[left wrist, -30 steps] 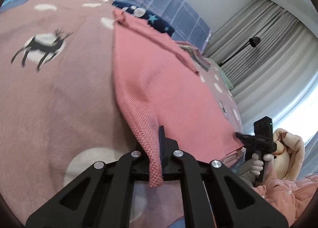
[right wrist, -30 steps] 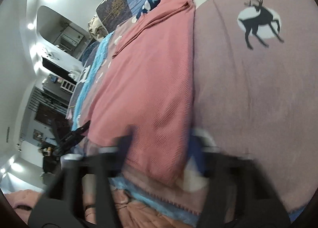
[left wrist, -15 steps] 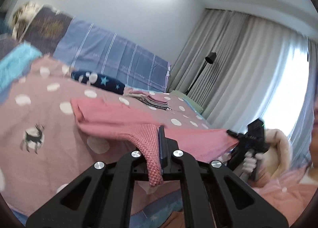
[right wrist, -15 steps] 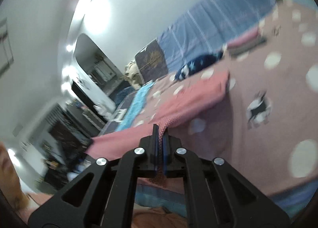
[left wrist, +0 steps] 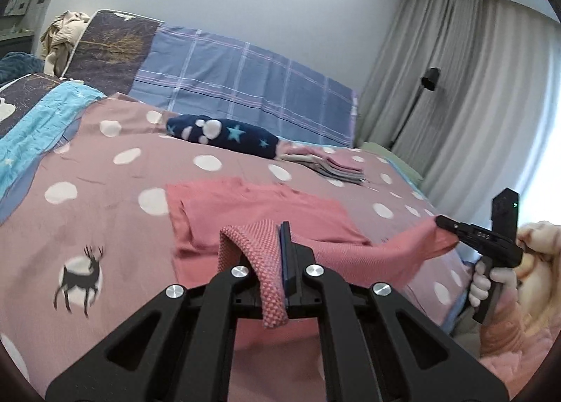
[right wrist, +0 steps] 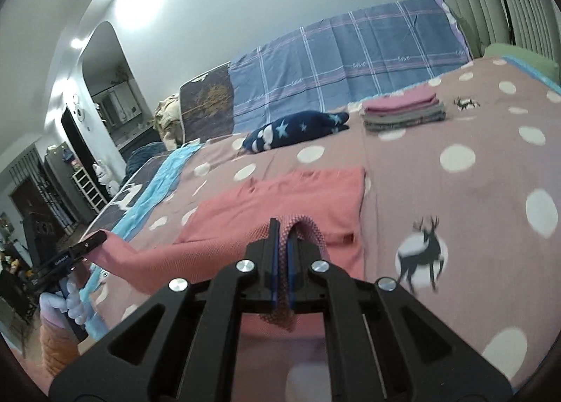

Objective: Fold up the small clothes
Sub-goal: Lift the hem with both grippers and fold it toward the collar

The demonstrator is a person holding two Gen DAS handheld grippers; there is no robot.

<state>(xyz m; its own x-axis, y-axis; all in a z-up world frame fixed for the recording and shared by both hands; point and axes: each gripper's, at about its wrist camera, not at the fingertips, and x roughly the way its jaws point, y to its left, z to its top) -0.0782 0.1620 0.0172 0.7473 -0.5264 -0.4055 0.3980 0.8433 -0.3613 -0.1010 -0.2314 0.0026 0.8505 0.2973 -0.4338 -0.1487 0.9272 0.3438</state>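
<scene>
Bed [left wrist: 105, 226] — pink garment [left wrist: 252, 212], folded stack [right wrist: 403, 111], navy bundle [right wrist: 298, 128].

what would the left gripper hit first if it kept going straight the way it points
Probably the far, flat half of the pink garment it is clamped on, lying on the bedspread just ahead of the left gripper; depth is unclear.

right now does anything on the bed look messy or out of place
Nothing stands out. The pink garment is lifted by its near edge, both grippers shut on it, far half flat on the bedspread. The folded stack sits neat.
</scene>
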